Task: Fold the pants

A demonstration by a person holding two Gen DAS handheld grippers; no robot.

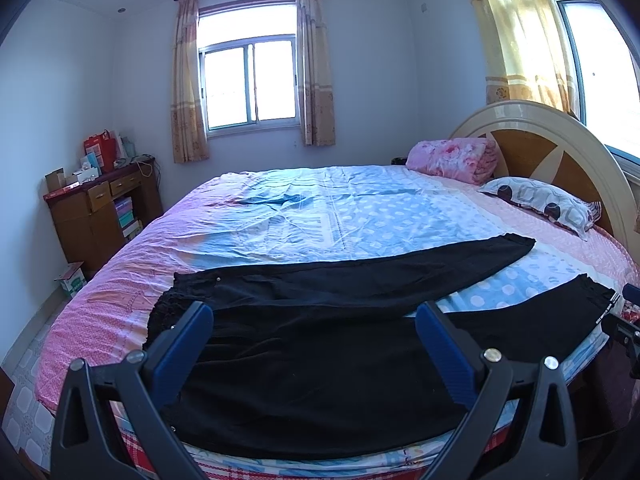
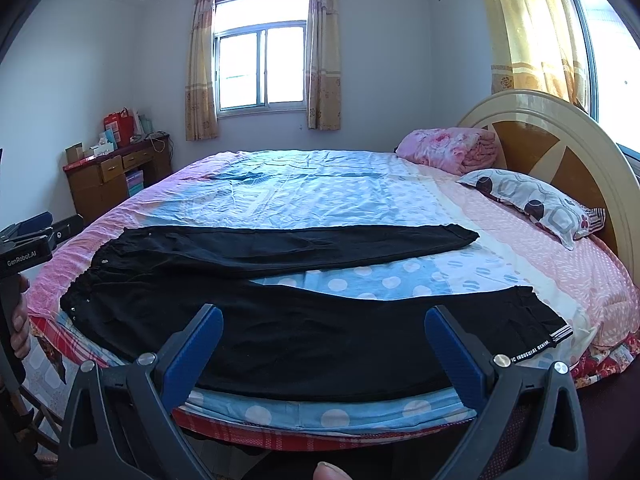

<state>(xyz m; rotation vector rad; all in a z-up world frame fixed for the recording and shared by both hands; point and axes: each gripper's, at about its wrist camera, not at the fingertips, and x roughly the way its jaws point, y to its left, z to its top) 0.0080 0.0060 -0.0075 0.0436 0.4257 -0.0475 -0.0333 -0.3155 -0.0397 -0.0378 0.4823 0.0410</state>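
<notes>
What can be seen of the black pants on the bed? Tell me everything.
The black pants lie flat and unfolded on the bed, near its front edge, waistband to the left, legs spread in a V to the right. The fabric looks like dark denim, with small metal studs near the waist. The near leg's cuff has white stripes and white lettering. Only the patterned sheet touches them; both grippers are open above them.

Black pants (image 1: 320, 344) flat on the bed (image 1: 280, 216), left gripper (image 1: 314, 330) jaws apart above them

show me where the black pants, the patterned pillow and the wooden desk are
black pants (image 2: 280, 340), right wrist view, near leg.
patterned pillow (image 2: 532, 204), right wrist view, its top face.
wooden desk (image 1: 96, 208), left wrist view, its front.
</notes>
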